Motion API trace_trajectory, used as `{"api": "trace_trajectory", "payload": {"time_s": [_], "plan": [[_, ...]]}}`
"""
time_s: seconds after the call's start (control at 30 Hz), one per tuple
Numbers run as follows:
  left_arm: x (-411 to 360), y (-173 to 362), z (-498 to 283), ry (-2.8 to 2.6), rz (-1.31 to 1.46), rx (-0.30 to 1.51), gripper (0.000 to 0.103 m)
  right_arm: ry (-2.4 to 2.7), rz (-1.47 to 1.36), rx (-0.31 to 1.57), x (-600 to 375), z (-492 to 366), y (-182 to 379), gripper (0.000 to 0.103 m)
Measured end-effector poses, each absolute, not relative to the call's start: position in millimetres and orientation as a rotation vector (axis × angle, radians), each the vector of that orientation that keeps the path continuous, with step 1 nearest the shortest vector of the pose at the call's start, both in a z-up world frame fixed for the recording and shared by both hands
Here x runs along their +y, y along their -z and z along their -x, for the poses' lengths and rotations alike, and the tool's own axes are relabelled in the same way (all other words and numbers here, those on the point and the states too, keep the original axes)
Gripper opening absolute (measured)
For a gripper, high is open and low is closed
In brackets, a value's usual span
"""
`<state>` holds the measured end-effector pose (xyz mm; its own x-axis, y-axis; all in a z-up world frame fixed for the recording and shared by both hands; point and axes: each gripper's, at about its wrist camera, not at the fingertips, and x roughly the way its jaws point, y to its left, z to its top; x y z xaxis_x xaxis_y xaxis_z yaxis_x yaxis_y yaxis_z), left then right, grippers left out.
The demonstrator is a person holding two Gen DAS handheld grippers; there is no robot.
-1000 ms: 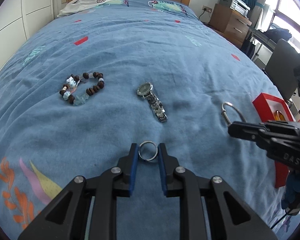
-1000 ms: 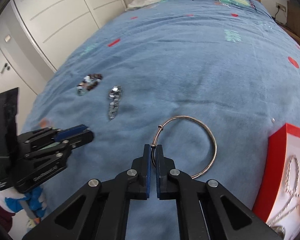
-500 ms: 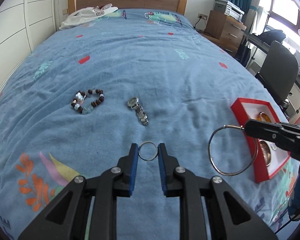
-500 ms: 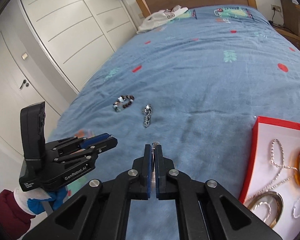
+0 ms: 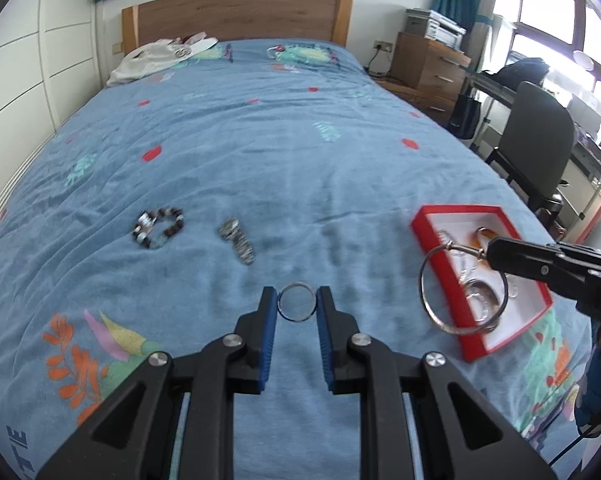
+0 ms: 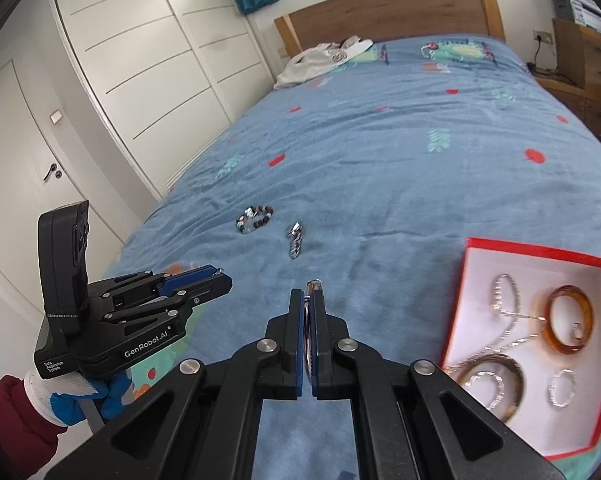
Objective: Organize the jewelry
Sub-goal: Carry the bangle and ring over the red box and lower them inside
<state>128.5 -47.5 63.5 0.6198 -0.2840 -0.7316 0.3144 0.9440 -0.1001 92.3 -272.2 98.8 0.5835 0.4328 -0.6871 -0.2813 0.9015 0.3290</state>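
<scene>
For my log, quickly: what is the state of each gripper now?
Left gripper: closed on small silver ring.
Right gripper: closed on large silver bangle.

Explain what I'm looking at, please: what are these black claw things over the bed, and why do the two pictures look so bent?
They are no robot: a person holds a two-finger gripper in each hand, and you can see a gloved hand on one handle. Each gripper carries a wide-angle camera looking along its fingers, which bends the picture. One view comes from the left gripper, which pinches a small metal ring. The other comes from the right gripper, shut on a large thin silver bangle and holding it above a red jewelry box. The box already holds an amber bangle and several sparkly pieces. On the blue bedspread lie a beaded bracelet and a metal wristwatch, not yet put away.
</scene>
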Motion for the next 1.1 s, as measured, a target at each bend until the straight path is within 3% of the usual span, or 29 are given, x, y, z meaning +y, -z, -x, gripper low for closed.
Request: {"api": "trace_trajectory", "payload": {"time_s": [0.5,0.77,1.1], "plan": [[-189,-82,-110,0.568,-0.073,0.804,0.018,-0.195,-0.204,0.821,-390,-48,-115,0.001],[-258,-55,-105,0.645,-0.122,0.862,0.018,-0.125,-0.250,0.873,-445,-46,-86,0.000],[-292,-7,-117,0.623,-0.168,0.957,0.018,-0.101,-0.327,0.934,-484,-49,-42,0.000]]}}
